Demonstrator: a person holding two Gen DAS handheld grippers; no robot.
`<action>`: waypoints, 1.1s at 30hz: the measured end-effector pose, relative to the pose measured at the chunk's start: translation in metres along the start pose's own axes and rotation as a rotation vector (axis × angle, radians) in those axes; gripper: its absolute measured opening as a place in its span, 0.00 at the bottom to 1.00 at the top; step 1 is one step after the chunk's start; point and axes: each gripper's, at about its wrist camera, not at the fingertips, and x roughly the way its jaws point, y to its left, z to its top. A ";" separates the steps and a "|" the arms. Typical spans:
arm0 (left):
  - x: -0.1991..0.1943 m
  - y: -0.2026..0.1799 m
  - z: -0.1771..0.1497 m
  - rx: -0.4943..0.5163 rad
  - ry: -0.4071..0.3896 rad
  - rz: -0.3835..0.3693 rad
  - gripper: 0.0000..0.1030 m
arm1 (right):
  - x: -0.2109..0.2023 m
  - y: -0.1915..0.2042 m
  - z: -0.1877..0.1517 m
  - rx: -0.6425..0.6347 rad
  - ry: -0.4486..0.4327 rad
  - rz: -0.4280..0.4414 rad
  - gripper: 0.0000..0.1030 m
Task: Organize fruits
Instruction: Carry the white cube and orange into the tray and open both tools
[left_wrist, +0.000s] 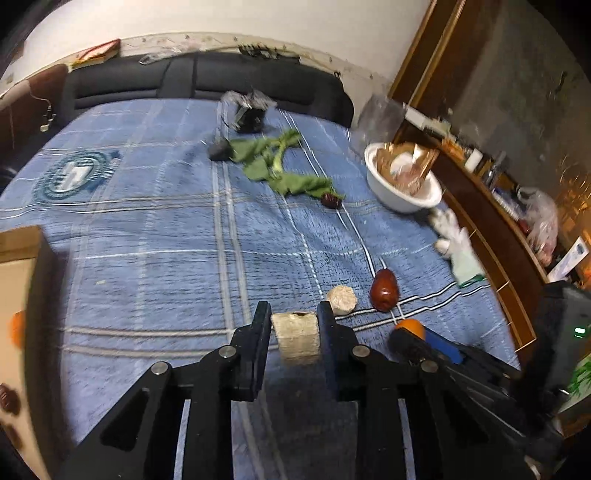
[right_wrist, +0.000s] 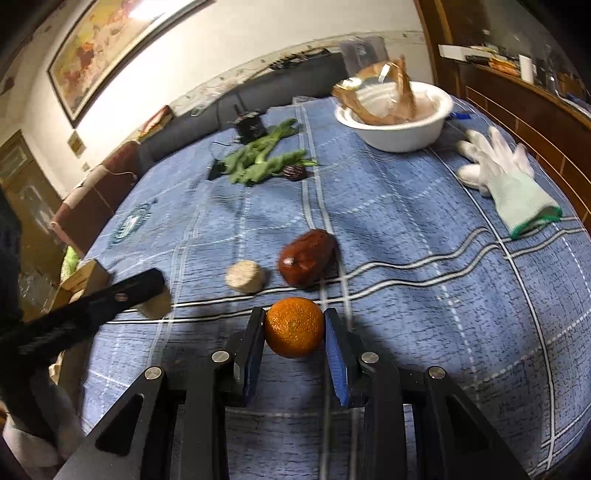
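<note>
Two grippers over a blue plaid cloth (left_wrist: 147, 229), each with something between its fingers.

Left wrist view: left gripper (left_wrist: 294, 332) pinches a pale beige cylinder (left_wrist: 298, 338), both fingers pressed against its sides. A second beige cylinder (left_wrist: 342, 300) lies on the cloth just ahead, with a red-brown pear-shaped fruit (left_wrist: 384, 291) beside it to the right. Right gripper (left_wrist: 410, 334) enters from lower right, an orange (left_wrist: 409, 325) partly visible at its tip. Farther off: leafy greens (left_wrist: 275, 162), a small dark fruit (left_wrist: 331, 200) at their near end, a white bowl (left_wrist: 400, 195) holding brown scraps, a white glove (left_wrist: 456, 240). Cardboard box (left_wrist: 16, 295) at left edge, blurred.

Right wrist view: right gripper (right_wrist: 294, 326) clamps the orange (right_wrist: 294, 328) between its blue-padded fingers, above the cloth (right_wrist: 424, 302). Red-brown fruit (right_wrist: 307, 256) and loose beige cylinder (right_wrist: 245, 276) lie just beyond. Left gripper (right_wrist: 147, 291) reaches in from the left with its cylinder (right_wrist: 156, 305) showing under the finger. Greens (right_wrist: 264, 158), dark fruit (right_wrist: 294, 171), bowl (right_wrist: 395, 122) and glove (right_wrist: 506, 181) sit farther back.
</note>
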 end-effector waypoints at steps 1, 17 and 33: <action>-0.009 0.005 -0.001 -0.009 -0.010 -0.003 0.23 | -0.002 0.003 -0.001 -0.008 -0.010 0.004 0.33; -0.157 0.173 -0.049 -0.286 -0.159 0.245 0.24 | -0.024 0.121 -0.017 -0.218 -0.023 0.113 0.34; -0.133 0.261 -0.032 -0.372 -0.015 0.322 0.24 | 0.032 0.307 -0.068 -0.556 0.172 0.311 0.34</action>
